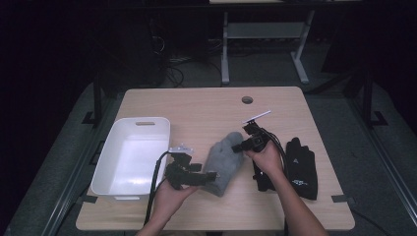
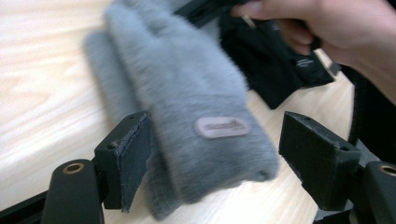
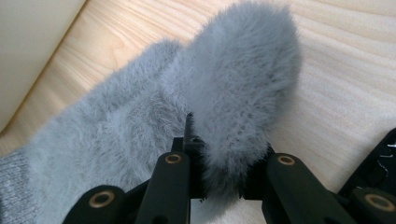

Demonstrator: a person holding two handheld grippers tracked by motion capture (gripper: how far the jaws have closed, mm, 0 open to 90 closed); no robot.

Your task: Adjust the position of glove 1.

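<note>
A pair of fuzzy grey gloves [image 1: 223, 164] lies stacked at the middle of the wooden table. In the left gripper view the top glove [image 2: 187, 84] shows a small label on its cuff. The cuff sits between the wide-apart jaws of my left gripper [image 2: 219, 154], whose far pad stands clear of it. From the left, that gripper [image 1: 211, 176] reaches the cuff end. My right gripper [image 1: 237, 146] is at the gloves' far end. There its jaws [image 3: 222, 175] are shut on a rounded fuzzy tip of the glove [image 3: 243, 79], lifting it slightly.
A white plastic bin [image 1: 137, 120] stands on the left part of the table, its wall close to the gloves [image 3: 28, 46]. A pair of black gloves [image 1: 302, 167] lies to the right, under the right forearm. A round cable hole [image 1: 247, 100] sits near the far edge.
</note>
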